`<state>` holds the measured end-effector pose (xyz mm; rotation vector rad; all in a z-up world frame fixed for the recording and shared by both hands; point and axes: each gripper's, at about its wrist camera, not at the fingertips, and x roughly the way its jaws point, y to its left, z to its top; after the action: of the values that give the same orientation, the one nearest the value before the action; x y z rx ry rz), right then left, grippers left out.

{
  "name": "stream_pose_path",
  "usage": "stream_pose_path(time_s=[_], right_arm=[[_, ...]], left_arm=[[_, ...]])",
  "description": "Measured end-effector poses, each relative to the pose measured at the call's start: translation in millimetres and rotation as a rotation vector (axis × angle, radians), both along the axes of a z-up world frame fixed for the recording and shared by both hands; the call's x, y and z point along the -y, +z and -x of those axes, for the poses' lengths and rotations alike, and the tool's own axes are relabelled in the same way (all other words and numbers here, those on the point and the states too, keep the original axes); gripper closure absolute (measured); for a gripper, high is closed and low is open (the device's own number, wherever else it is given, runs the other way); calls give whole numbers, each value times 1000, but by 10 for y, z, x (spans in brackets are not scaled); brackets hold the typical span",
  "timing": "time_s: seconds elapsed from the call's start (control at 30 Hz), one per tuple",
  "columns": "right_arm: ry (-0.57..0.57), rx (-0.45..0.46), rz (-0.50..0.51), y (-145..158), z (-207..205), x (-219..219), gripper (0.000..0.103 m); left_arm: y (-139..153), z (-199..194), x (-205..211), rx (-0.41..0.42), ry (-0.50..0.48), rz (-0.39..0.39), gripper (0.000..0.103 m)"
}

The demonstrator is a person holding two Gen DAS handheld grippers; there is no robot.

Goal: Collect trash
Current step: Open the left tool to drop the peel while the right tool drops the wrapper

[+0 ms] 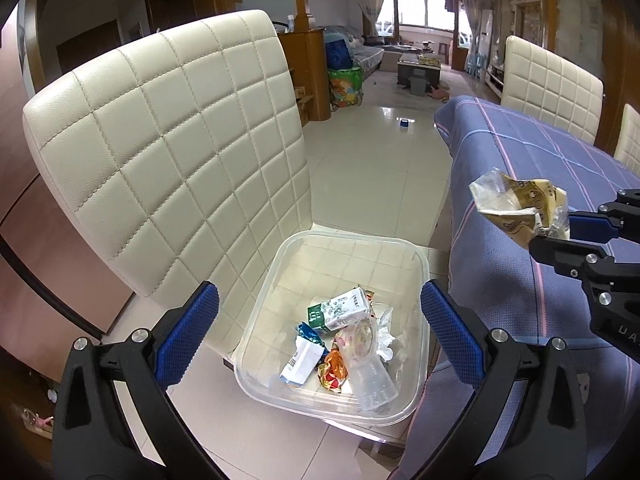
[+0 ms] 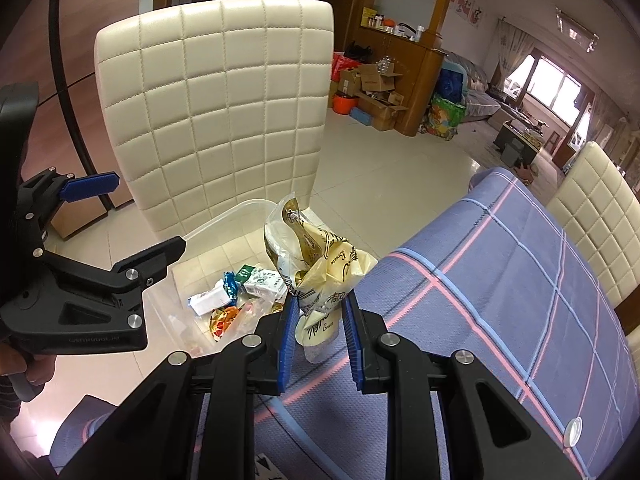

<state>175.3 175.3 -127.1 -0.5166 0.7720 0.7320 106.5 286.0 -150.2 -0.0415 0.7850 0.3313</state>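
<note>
On the quilted cream chair seat (image 1: 168, 152) sits our clear square tub (image 1: 416, 400) of wrappers; our left gripper (image 1: 320, 328) gapes empty above it; our right gripper (image 2: 320, 332) pinches a crumpled glossy yellow bag (image 2: 320, 268) beside the tub.

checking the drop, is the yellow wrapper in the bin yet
No, the right gripper is shut on the wrapper, holding it above the bin.

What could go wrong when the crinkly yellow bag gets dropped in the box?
1. The right gripper holds the yellow bag beside the clear box, not over it; dropped now, it might miss.
2. The box sits near the chair seat's front edge, so a bump could tip it.
</note>
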Motion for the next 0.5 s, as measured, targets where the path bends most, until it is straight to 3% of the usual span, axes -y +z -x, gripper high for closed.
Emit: stream_pose_path(time_s=[0.4,0.47,0.5], right_arm=[[20,6,-11,11,22,-114,78],[14,25,-11,33,27,-116,67],[5,39,-8,42,29,-115,55]], left_arm=[[-56,83,-62,-12,6,1,3],[-57,79,-66,-13,6,3,3],[-58,78,-69,-13,6,3,3]])
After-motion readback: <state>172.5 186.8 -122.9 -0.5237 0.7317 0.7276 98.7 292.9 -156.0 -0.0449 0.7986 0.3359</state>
